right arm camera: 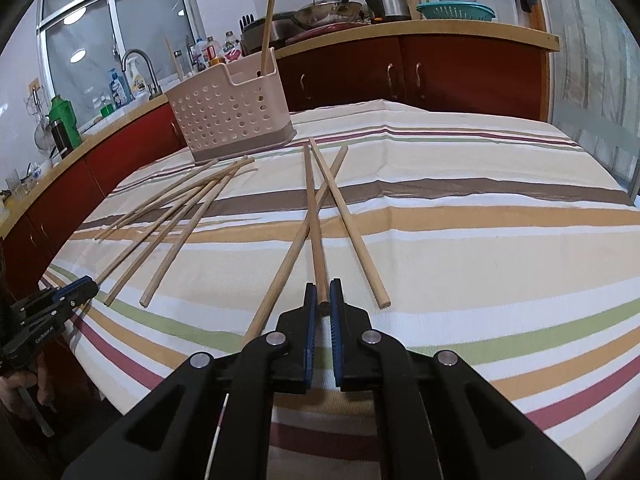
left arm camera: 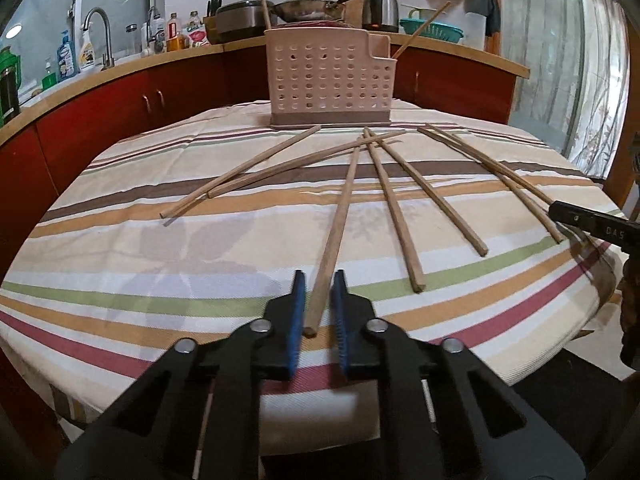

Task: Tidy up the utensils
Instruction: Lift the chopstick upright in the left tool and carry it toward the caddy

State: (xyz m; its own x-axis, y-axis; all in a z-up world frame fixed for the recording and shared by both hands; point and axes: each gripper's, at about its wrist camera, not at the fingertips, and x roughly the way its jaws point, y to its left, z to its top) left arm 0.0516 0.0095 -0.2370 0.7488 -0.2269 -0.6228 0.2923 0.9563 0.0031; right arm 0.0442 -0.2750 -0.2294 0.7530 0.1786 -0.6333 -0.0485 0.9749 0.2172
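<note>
Several wooden chopsticks lie fanned out on the striped tablecloth. In the left wrist view my left gripper is shut on the near end of one chopstick, which points toward the pink perforated utensil holder. In the right wrist view my right gripper is shut on the near end of another chopstick, which crosses a second one. Two chopsticks stand in the holder. Each gripper shows at the edge of the other's view: the right gripper, the left gripper.
Behind the table runs a red-fronted counter with a sink tap, bottles, a wok, a kettle and a teal colander. Loose chopsticks lie between the two grippers. The table's near edge is close below both grippers.
</note>
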